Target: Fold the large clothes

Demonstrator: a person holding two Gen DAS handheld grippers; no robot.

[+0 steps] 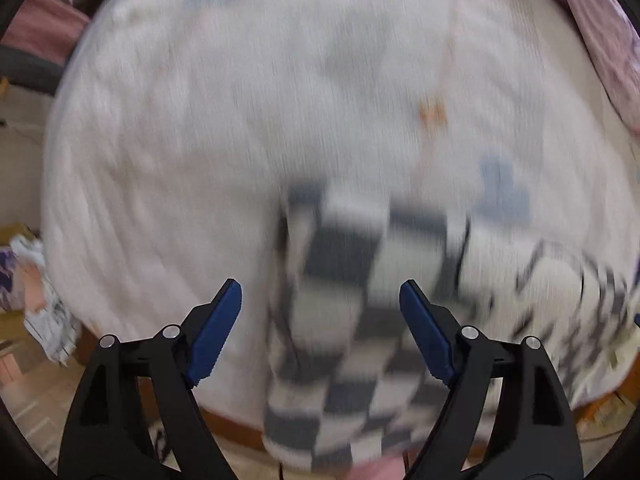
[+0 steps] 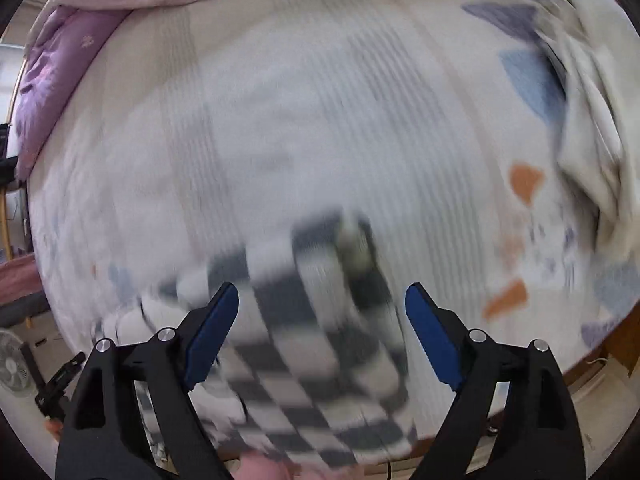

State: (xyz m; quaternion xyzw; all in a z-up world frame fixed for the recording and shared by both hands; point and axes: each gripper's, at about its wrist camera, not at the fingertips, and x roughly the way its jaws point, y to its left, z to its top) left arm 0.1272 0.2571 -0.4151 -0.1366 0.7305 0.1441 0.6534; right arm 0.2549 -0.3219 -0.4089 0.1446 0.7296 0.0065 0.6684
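Checkered garment motion-blurred, lower end cut off by frame; bed sheet pattern smeared.

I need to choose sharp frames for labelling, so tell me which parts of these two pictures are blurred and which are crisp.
Left wrist view: the left gripper is crisp, while the checkered garment and bedsheet are motion-smeared. Right wrist view: likewise, the right gripper is sharp and the cloth streaked; the purple quilt stays clearer. Both bulge from fisheye distortion.
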